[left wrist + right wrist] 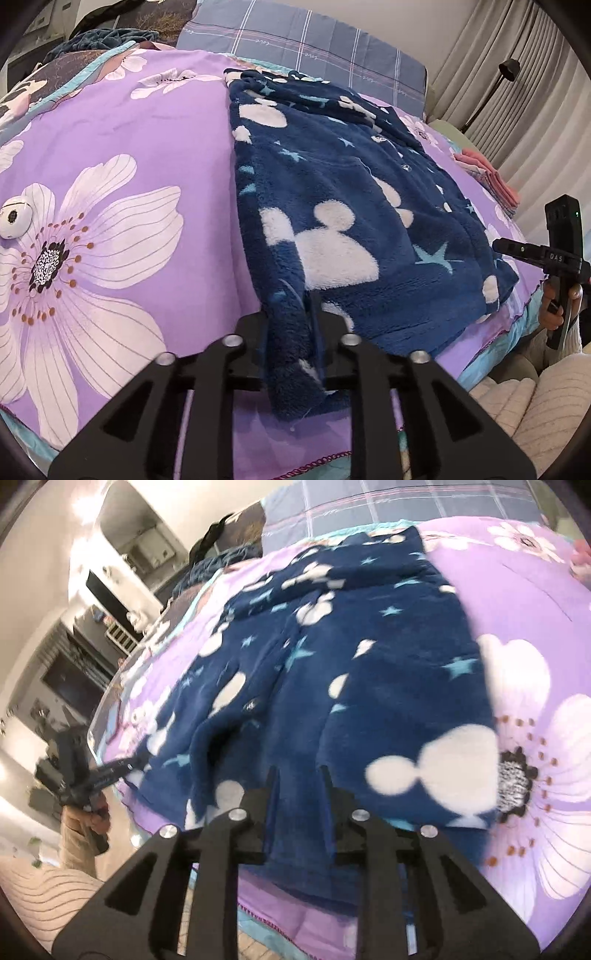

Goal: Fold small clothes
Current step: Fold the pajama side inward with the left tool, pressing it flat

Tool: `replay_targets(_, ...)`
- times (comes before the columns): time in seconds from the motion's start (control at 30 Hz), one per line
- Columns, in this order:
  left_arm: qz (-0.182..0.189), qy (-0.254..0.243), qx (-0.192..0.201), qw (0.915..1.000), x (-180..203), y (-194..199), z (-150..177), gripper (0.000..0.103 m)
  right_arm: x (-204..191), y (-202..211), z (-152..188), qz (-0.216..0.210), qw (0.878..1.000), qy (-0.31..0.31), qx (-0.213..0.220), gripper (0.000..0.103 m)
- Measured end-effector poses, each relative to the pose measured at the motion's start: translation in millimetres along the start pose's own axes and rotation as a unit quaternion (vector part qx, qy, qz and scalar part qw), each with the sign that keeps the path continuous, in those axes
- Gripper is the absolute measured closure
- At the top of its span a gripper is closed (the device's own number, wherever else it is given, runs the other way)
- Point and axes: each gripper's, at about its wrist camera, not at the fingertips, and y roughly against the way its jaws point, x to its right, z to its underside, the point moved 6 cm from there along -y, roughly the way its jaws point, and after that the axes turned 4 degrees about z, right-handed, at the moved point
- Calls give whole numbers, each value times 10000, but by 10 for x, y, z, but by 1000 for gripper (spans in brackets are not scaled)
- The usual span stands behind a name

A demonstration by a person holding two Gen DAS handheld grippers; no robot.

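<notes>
Covering the whole work surface, the purple floral quilt (155, 147) lies smooth, with broad bare room to one side of the garment and a narrower strip on the other. Its stitched hem (317, 461) runs just below the garment's near edge.

The garment (332, 192), a navy fleece top with white and pale blue shapes, lies partly folded near the quilt's middle, long edges fairly straight, near edge close to the hem.

A plaid pillow (306, 40) sits beyond the garment's far edge. A pink cloth stack (491, 177) rests well apart, toward the curtain.

The left gripper (288, 314) has the garment's near corner between its fingers, fleece bunched there; jaws narrowly parted, and I cannot tell if the pads press.

The right gripper (297, 786) straddles the near edge, fingers slightly spread with fleece between; contact likewise uncertain, view blurred.

A small white device (14, 218) lies far out on the bare quilt.
</notes>
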Motion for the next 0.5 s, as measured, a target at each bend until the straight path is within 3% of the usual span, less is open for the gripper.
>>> replay_targets(0.1, 112, -23, -118, 9999, 28, -40, 25, 63, -112, -29, 47, -742, 9971, -129, -133, 75)
replay_targets(0.17, 148, -92, -156, 9997, 65, -62, 44, 61, -307, -172, 79, -1078, 9936, 57, -320, 54)
replay_targets(0.23, 204, -63, -161, 9996, 80, -77, 55, 61, -492, -308, 129, -1214, 9911, 258, -475, 53)
replay_targets(0.27, 248, 1, -147, 9996, 77, -82, 54, 68, -588, -407, 151, -1318, 9889, 332, -607, 60)
replay_targets(0.3, 271, 38, -149, 9995, 76, -87, 50, 82, -655, -485, 161, -1346, 9876, 384, -707, 75)
replay_targets(0.33, 284, 67, -152, 9995, 78, -79, 49, 83, -697, -536, 155, -1343, 9870, 433, -776, 98)
replay_targets(0.43, 54, -123, -118, 9998, 108, -8, 58, 85, -733, -337, 82, -1101, 9906, 668, -450, 98)
replay_targets(0.5, 75, -192, -177, 9996, 123, -31, 73, 85, -640, -346, 137, -383, 9928, 980, -576, 97)
